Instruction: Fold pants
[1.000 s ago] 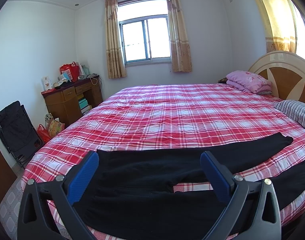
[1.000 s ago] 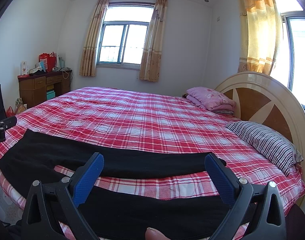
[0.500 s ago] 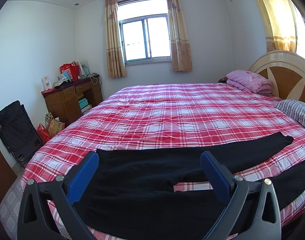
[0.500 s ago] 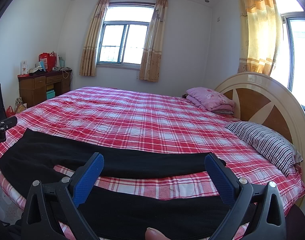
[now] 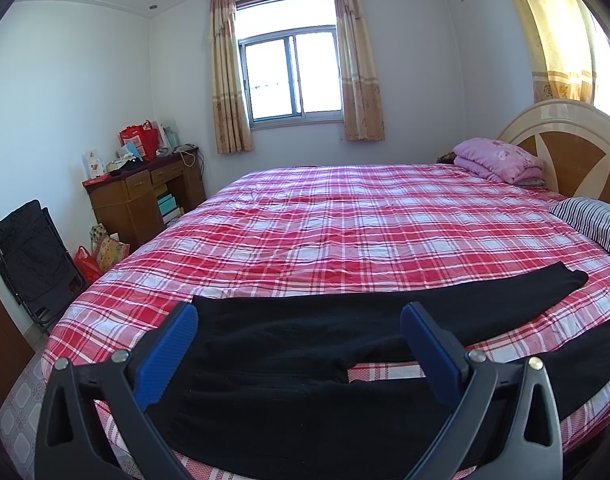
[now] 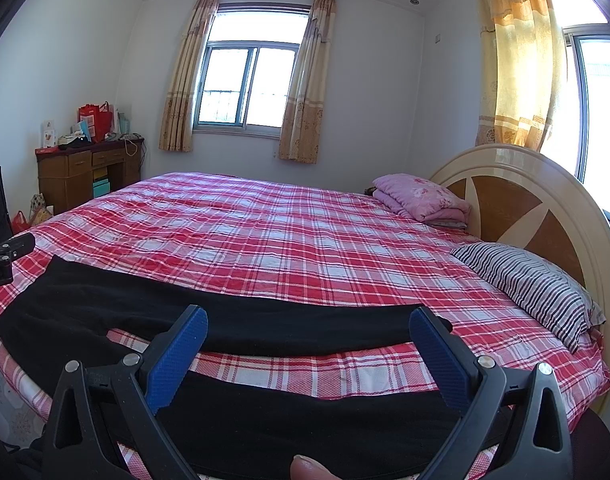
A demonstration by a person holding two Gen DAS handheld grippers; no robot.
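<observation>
Pants (image 5: 305, 344) lie flat and unfolded along the bed (image 5: 365, 220) edge, legs apart. Left gripper (image 5: 299, 354) and right gripper (image 6: 309, 354) hover wide open, empty — folding not begun; next, likely grasp one leg.

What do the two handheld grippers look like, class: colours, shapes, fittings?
Left gripper and right gripper match: black plastic arms with triangular cut-outs, silver pivot bolts, and flat fingers faced with ribbed blue pads. White lettering marks the left gripper's body in the right wrist view.
</observation>
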